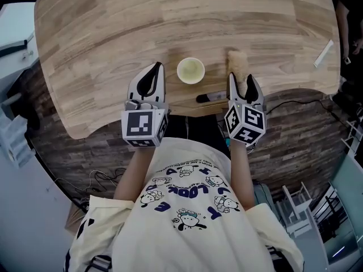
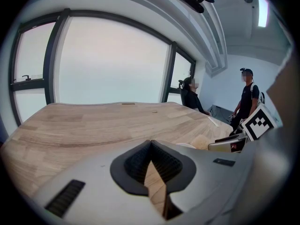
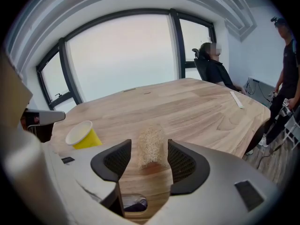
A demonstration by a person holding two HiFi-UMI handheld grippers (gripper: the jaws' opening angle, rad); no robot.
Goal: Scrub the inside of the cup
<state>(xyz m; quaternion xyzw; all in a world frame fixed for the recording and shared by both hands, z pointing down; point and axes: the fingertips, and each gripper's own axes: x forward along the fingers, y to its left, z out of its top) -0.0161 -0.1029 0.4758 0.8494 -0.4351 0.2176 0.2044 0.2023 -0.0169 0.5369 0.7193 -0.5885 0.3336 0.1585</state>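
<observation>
My head view looks steeply down on the worktop (image 1: 113,33) from above. Both gripper views sit low and close over it, facing the window (image 2: 112,60). Head and right gripper views share the cup (image 1: 190,70).

The wooden table (image 1: 102,33) bears a yellow cup (image 1: 190,71) (upright), a fibrous scrubber (image 1: 237,61) and a white strip (image 1: 324,54).

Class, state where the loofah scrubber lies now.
Head view: the loofah scrubber lies on the table, right of the yellow cup, just ahead of the right gripper.
</observation>
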